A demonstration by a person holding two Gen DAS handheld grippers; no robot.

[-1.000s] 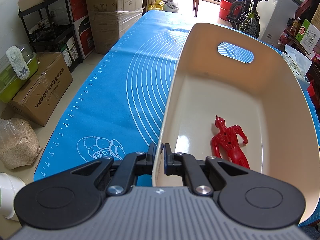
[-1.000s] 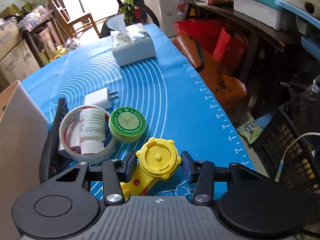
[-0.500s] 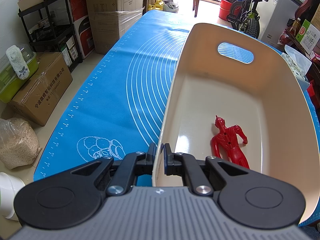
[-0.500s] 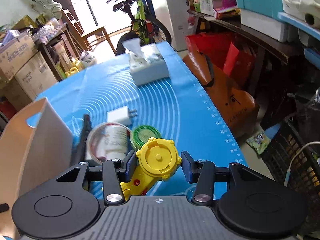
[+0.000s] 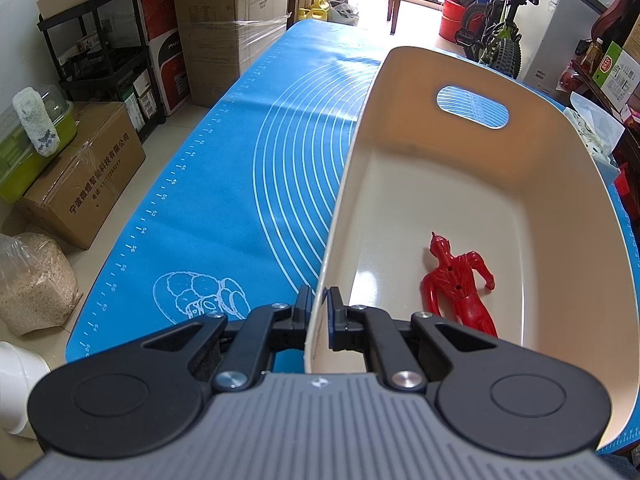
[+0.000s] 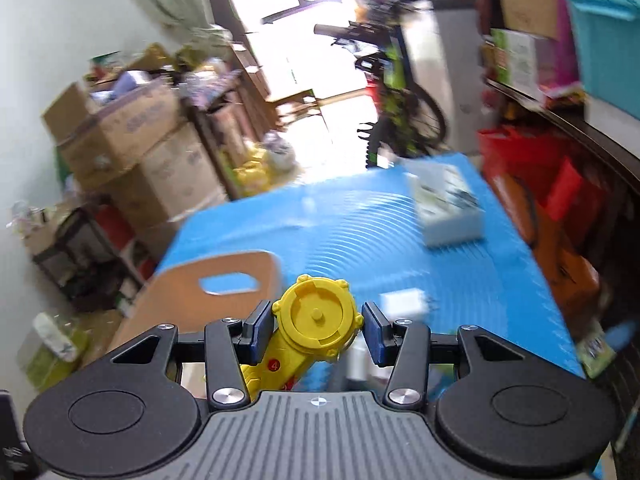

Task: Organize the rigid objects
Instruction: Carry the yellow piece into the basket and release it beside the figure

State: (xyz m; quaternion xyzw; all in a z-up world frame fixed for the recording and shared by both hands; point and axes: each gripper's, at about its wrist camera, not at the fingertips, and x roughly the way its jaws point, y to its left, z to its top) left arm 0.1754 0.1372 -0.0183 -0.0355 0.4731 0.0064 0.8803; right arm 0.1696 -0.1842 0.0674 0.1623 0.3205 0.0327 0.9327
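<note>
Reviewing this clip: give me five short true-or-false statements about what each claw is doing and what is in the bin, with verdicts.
1. The left claw is shut on the wall of the cream bin. True.
2. The bin holds a green figure. False: a red toy figure lies on its floor.
3. The right claw grips a yellow round toy. True.
4. The yellow toy already lies inside the bin. False: it is held in the air between the claw's fingers.
5. The tissue box sits inside the bin. False: it stands on the blue mat, apart from the bin.
</note>
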